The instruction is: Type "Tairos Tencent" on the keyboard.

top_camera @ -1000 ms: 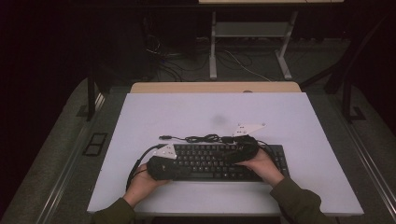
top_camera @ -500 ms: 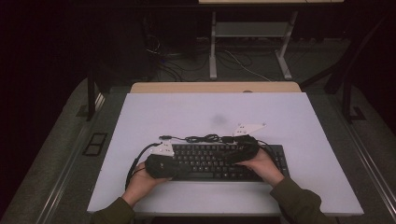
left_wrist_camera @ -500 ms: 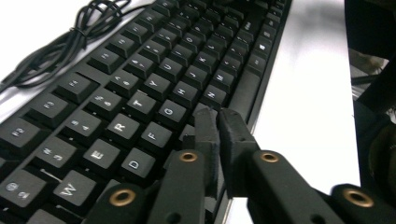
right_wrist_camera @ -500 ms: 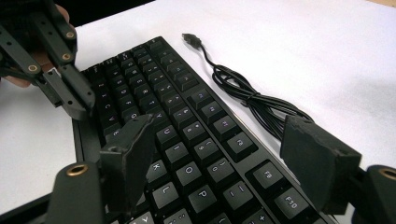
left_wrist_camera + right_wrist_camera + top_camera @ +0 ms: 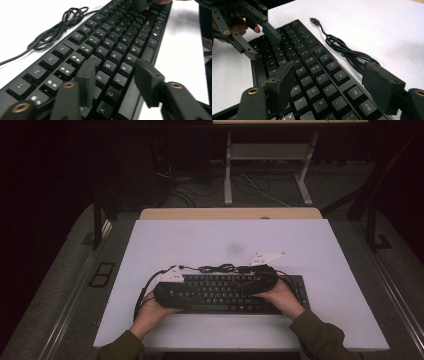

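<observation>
A black keyboard [image 5: 220,295] lies across the near part of the white table [image 5: 225,240]. Its bundled cable [image 5: 220,268] rests just behind it, ending in a loose USB plug [image 5: 314,20]. My left gripper [image 5: 182,295] hovers over the keyboard's left end. Its jaws have just been opening and stand apart above the letter keys [image 5: 115,62], with nothing gripped. My right gripper [image 5: 246,287] is over the right half, open wide [image 5: 329,67]. One finger [image 5: 280,82] is above the keys and the other [image 5: 382,85] is past the function row. The left gripper [image 5: 259,32] faces it from the far end.
The coiled cable [image 5: 57,27] lies on the table beside the number row. A wooden strip [image 5: 230,213] edges the table's far side. Behind it are a metal desk frame [image 5: 267,155] and floor cables [image 5: 185,185]. Bare tabletop stretches beyond the keyboard and to its sides.
In the high view both hands, both grippers and the keyboard sit where they were a second ago. No shift of the cable shows.
</observation>
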Motion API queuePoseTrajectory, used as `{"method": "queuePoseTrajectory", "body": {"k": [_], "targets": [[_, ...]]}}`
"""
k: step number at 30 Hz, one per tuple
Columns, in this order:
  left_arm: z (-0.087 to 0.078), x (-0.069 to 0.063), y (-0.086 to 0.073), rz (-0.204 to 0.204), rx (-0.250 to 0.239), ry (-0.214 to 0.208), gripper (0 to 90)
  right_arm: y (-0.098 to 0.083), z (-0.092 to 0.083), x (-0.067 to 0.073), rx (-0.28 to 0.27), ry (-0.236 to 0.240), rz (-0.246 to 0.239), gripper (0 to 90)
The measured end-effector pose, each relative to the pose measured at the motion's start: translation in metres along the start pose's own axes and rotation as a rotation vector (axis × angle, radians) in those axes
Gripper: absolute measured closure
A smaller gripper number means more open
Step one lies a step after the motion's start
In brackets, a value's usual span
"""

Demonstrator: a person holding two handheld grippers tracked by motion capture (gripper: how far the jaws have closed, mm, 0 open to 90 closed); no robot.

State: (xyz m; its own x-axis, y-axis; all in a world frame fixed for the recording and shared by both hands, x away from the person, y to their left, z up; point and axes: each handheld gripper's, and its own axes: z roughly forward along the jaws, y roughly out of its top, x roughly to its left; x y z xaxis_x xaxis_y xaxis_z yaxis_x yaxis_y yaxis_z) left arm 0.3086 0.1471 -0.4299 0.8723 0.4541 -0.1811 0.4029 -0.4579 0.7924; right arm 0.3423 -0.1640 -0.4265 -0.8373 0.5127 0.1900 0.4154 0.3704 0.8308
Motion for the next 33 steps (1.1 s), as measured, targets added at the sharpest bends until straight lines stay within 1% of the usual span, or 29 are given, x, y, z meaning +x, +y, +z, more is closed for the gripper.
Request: {"method": "queuePoseTrajectory", "body": {"k": [2,4,6,7,14,20,22,26,31,33], "targets": [[0.000,0.001,0.000,-0.002,-0.004,0.015,39.8,0.000,0.000,0.000,-0.002,-0.001,-0.001,25.9],[0.000,0.002,0.001,-0.010,-0.013,0.032,30.7,0.000,0.000,0.000,-0.003,-0.001,0.000,25.9],[0.000,0.003,0.001,-0.012,-0.014,0.055,24.5,0.000,-0.001,0.000,-0.002,-0.002,0.002,25.9],[0.000,0.003,0.001,-0.012,-0.017,0.058,22.9,0.000,-0.001,0.000,-0.002,-0.002,0.002,25.9],[-0.001,0.004,0.001,-0.005,-0.027,0.067,22.7,-0.003,-0.005,-0.001,0.001,-0.001,0.008,25.9],[-0.001,0.005,0.001,-0.003,-0.033,0.070,22.1,-0.006,-0.013,0.000,-0.001,-0.001,0.010,26.1],[-0.002,0.005,0.001,-0.007,-0.036,0.072,22.1,-0.008,-0.017,0.001,0.000,-0.001,0.017,26.7],[-0.002,0.006,0.001,-0.008,-0.037,0.073,22.1,-0.012,-0.023,0.000,0.008,0.007,0.017,29.8],[-0.001,0.006,0.001,-0.007,-0.037,0.072,21.8,-0.017,-0.027,0.001,0.031,0.019,0.022,33.2],[-0.001,0.006,0.001,-0.007,-0.037,0.072,21.6,-0.018,-0.028,0.002,0.041,0.023,0.019,36.0]]}}
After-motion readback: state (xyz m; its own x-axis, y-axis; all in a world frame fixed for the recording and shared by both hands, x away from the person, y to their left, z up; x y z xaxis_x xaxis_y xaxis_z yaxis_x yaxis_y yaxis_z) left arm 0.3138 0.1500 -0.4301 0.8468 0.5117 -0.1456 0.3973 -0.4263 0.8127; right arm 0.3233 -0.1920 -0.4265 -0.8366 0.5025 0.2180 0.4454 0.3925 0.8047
